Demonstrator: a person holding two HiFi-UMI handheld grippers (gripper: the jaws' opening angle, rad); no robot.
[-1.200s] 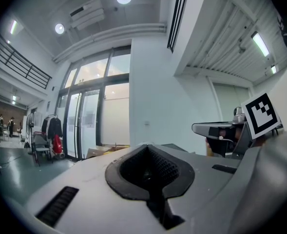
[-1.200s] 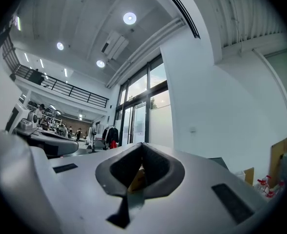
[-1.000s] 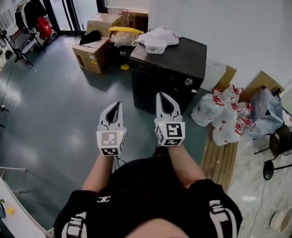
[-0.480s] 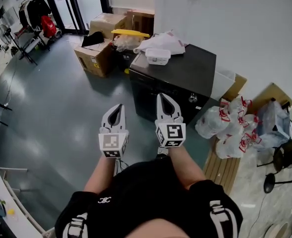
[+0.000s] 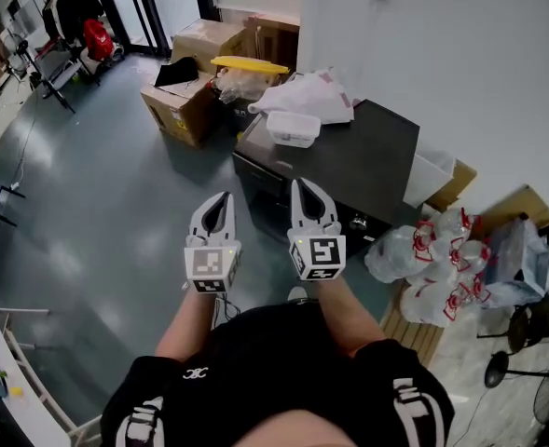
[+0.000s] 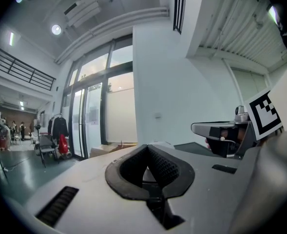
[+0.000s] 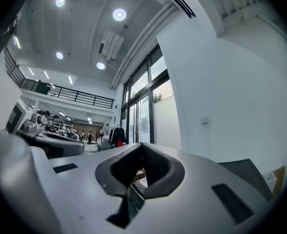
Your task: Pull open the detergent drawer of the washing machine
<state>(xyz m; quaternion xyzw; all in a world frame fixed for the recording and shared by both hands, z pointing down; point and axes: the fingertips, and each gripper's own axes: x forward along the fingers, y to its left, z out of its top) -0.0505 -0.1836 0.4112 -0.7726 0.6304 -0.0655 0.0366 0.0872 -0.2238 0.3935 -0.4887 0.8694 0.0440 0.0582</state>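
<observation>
Both grippers are being held level, side by side, in front of the person's torso and pointing toward the washing machine (image 5: 358, 156).

Left gripper (image 5: 222, 196): its jaws are standing fully together and are gripping nothing. In the head view it is hovering over bare grey floor (image 5: 116, 212), just left of the machine's front corner.

Right gripper (image 5: 300, 185): its jaws are likewise meeting at the tips, with nothing between them. In the head view its tip is overlapping the machine's upper front edge; no contact is showing.

The washing machine is a black cabinet standing against the white wall (image 5: 460, 54), directly ahead of the grippers. A round control knob (image 5: 358, 222) is showing on its front. The detergent drawer is not distinguishable on the dark front panel, so its state cannot be told.

A clear plastic container (image 5: 293, 128) and a white plastic bag (image 5: 307, 96) are lying on the machine's top. Cardboard boxes (image 5: 185, 110) are sitting to its left. Tied plastic bags (image 5: 428, 268) are crowding the floor to its right.
</observation>
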